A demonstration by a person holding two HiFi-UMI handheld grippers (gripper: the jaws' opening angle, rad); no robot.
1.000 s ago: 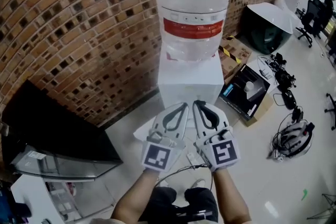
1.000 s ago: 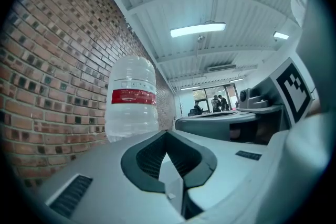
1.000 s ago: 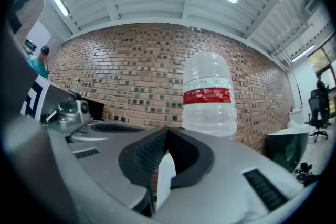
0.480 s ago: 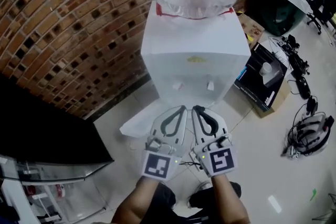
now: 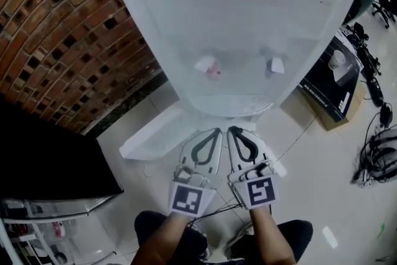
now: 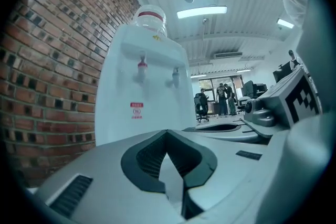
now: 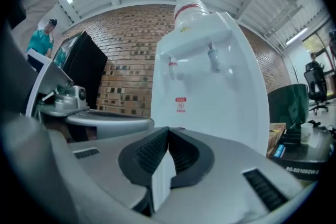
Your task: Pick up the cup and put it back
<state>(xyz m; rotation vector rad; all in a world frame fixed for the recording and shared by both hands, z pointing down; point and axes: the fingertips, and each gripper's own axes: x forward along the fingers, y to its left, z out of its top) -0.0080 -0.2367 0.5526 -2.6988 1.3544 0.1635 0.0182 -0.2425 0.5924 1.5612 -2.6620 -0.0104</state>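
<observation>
1. While both tongs sit side by side low in the head view, the left gripper (image 5: 216,131) and the right gripper (image 5: 232,131) point at the foot of a white water dispenser (image 5: 236,22). Each has its jaws closed tip to tip, with nothing in them. The cup (image 5: 337,59) is small and white. It rests on a black box (image 5: 319,91) on the floor (image 5: 322,195) to the right of the water dispenser. It is well apart from both tongs and nearer the right gripper.

2. In the left gripper view, the left gripper (image 6: 168,132) has its jaws meeting at the tips. Only a bare slot shows between the ribbed pads, and nothing is held. Ahead stands the water dispenser (image 6: 139,118), with a red tap (image 6: 141,66) and a bottle (image 6: 150,19) on top. A brick wall (image 6: 50,71) is at the left. The right gripper's marker cube (image 6: 302,103) shows at the right edge.

3. In the right gripper view, the right gripper (image 7: 168,130) is likewise closed and empty. The water dispenser (image 7: 210,97) stands straight ahead. The cup (image 7: 306,132) stands upright on the black box (image 7: 307,160) at the far right edge, well off to the right of the jaws.
</observation>
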